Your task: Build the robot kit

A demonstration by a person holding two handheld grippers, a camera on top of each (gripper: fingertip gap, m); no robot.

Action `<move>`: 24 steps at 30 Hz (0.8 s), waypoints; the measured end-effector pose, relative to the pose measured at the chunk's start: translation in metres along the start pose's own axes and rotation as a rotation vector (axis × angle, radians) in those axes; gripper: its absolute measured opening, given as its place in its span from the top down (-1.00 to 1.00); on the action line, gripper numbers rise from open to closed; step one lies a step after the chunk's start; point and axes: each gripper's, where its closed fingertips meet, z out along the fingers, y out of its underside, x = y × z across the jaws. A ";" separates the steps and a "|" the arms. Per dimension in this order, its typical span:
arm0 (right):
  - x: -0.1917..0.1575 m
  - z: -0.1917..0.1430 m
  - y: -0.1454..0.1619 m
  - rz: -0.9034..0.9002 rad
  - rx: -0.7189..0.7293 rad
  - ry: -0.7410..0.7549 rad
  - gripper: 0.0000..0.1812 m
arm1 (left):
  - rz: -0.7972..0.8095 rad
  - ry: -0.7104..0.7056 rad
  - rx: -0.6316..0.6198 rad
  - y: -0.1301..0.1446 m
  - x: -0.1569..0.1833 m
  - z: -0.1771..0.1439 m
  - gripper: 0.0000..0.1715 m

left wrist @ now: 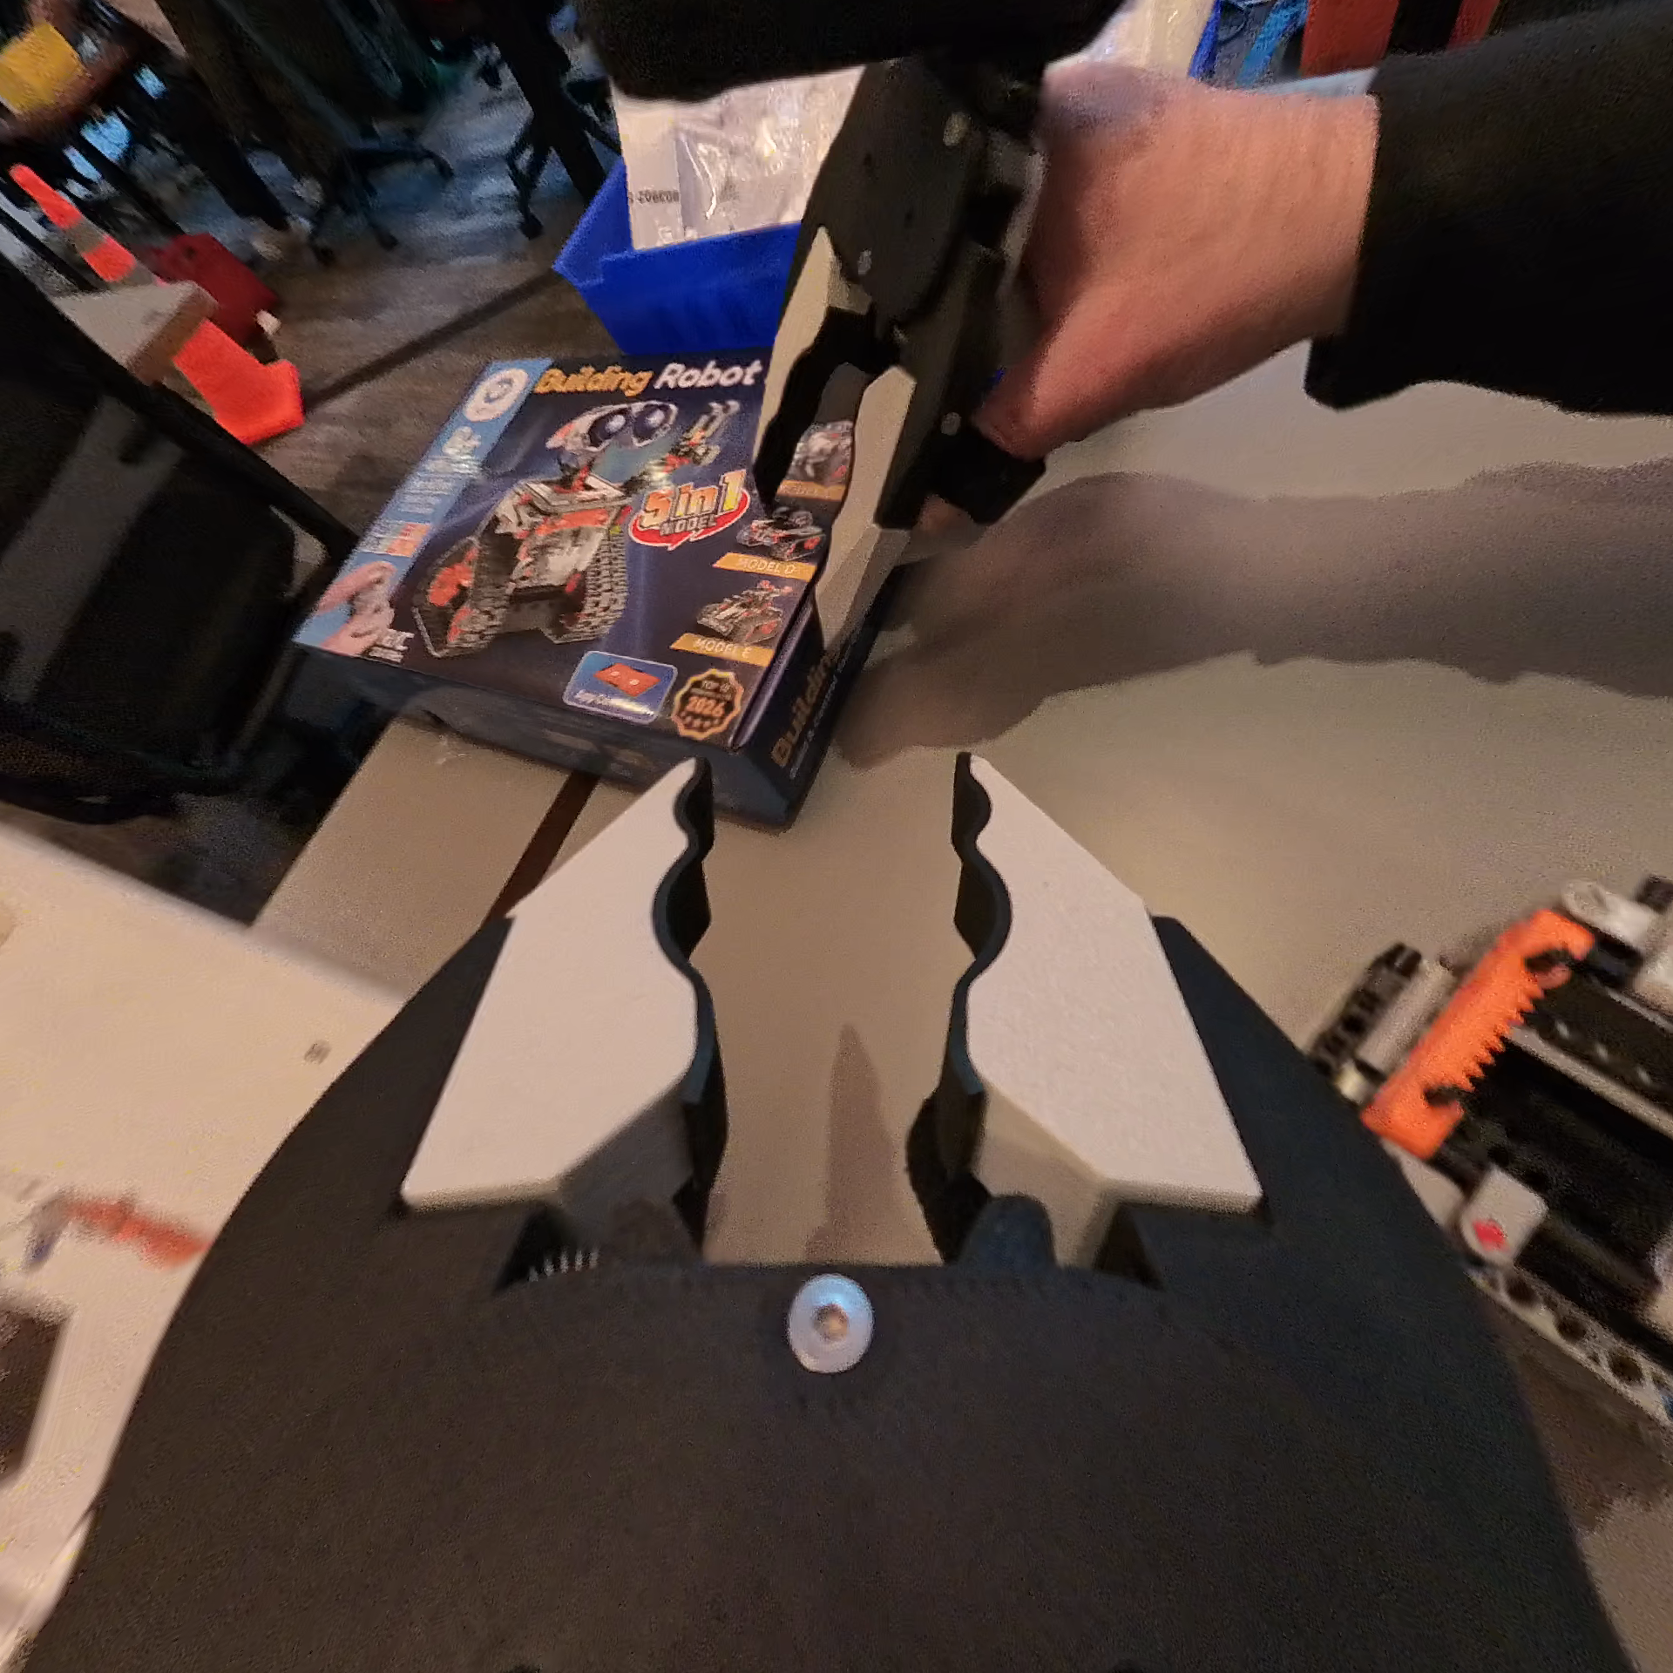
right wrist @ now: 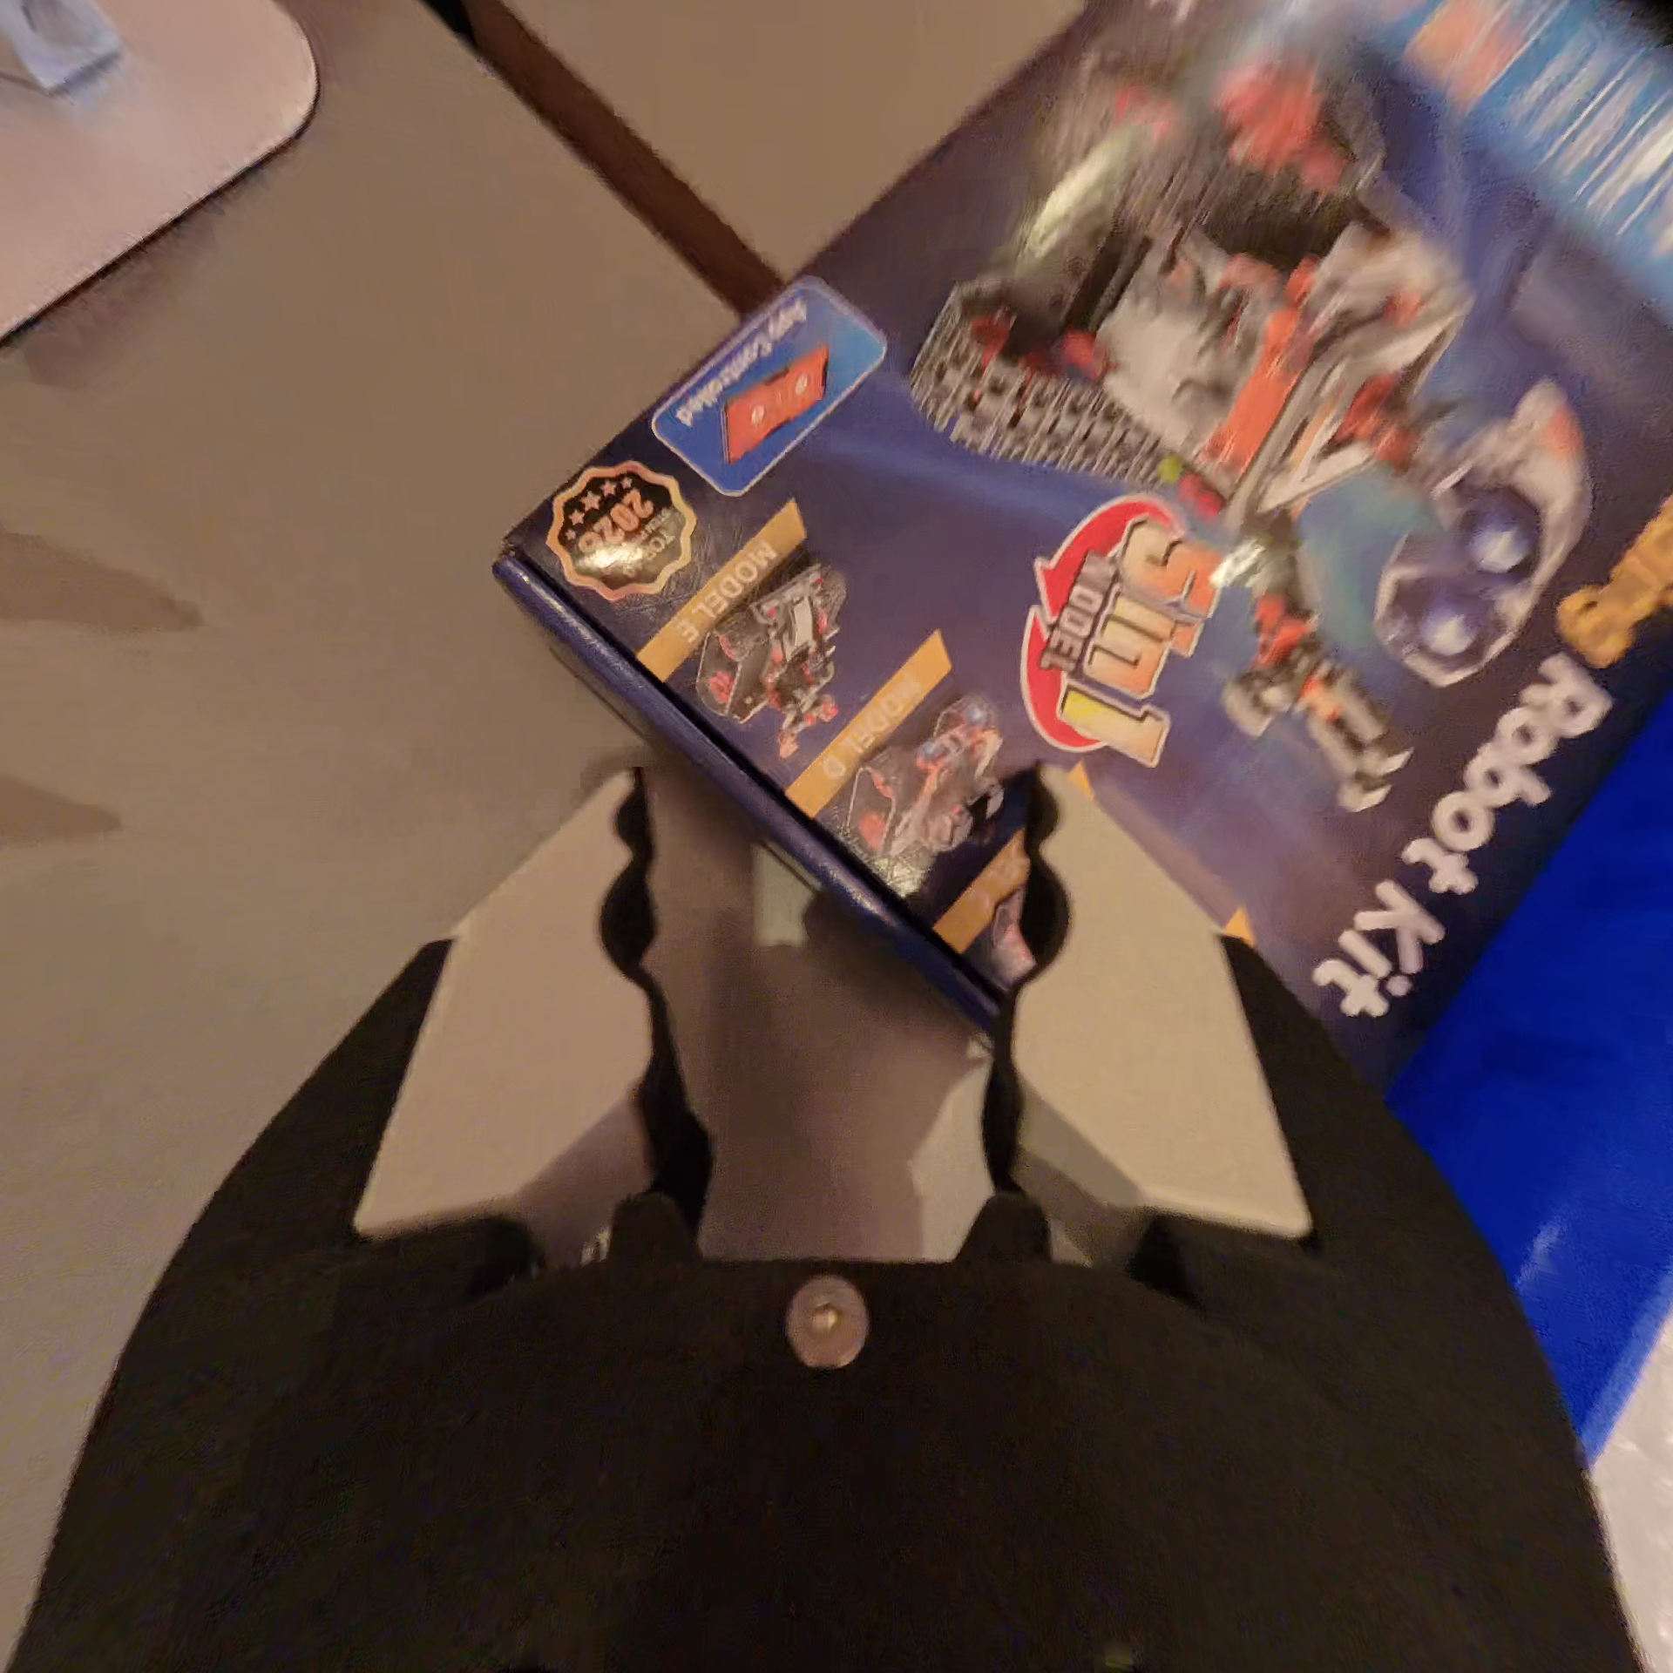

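The dark blue cardboard box printed with a toy robot [left wrist: 579,579] is lying flat at the far edge of the pale grey worktop [left wrist: 1267,724], one end reaching past that edge towards a blue plastic bin [left wrist: 688,290] behind it. The right hand-held gripper [right wrist: 837,896] is being held by a bare hand [left wrist: 1186,262] at the box's near long edge, its fingers parted and straddling that edge, one over the lid and one beside the side wall; whether they are pressing it cannot be told. The box is not being lifted. The left hand-held gripper [left wrist: 828,797] is hovering released above bare worktop, near the box's corner and holding nothing. A grey, black and orange brick-built model [left wrist: 1530,1086] is lying to its right, untouched.
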 end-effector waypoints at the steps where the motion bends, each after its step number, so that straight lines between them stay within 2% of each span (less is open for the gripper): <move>1: -0.001 -0.001 0.002 -0.018 -0.004 0.011 0.19 | -0.027 0.023 0.001 -0.002 0.000 0.009 0.40; 3: -0.005 -0.005 0.005 -0.040 -0.015 0.006 0.33 | -0.044 0.041 -0.015 -0.005 -0.002 0.022 0.38; 8: -0.029 -0.025 0.023 -0.066 -0.024 -0.060 0.50 | -0.058 0.074 -0.031 -0.015 0.002 0.043 0.38; 11: -0.058 -0.045 0.039 -0.089 -0.023 -0.131 0.56 | -0.112 0.099 -0.054 -0.009 0.008 0.048 0.38; 13: -0.093 -0.062 0.049 -0.107 -0.026 -0.261 0.78 | -0.131 0.114 -0.081 0.001 0.017 0.049 0.38; 15: -0.111 -0.078 0.057 -0.079 -0.012 -0.303 0.52 | -0.155 0.120 -0.111 0.016 0.024 0.048 0.38; 16: -0.108 -0.089 0.056 -0.037 0.030 -0.266 0.33 | -0.163 0.121 -0.125 0.023 0.026 0.048 0.37; 17: -0.097 -0.102 0.054 0.030 0.091 -0.207 0.25 | -0.171 0.114 -0.127 0.028 0.025 0.048 0.37; 18: -0.081 -0.114 0.057 0.111 0.134 -0.138 0.26 | -0.177 0.115 -0.112 0.030 0.025 0.048 0.38; 21: -0.032 -0.120 0.099 0.344 0.084 0.039 0.10 | -0.254 0.130 -0.148 0.042 0.022 0.053 0.36; 22: -0.023 -0.116 0.113 0.411 0.064 0.055 0.07 | -0.272 0.126 -0.166 0.047 0.021 0.056 0.35; 24: -0.027 -0.101 0.130 0.505 0.040 -0.015 0.00 | -0.326 0.155 -0.169 0.053 0.023 0.061 0.34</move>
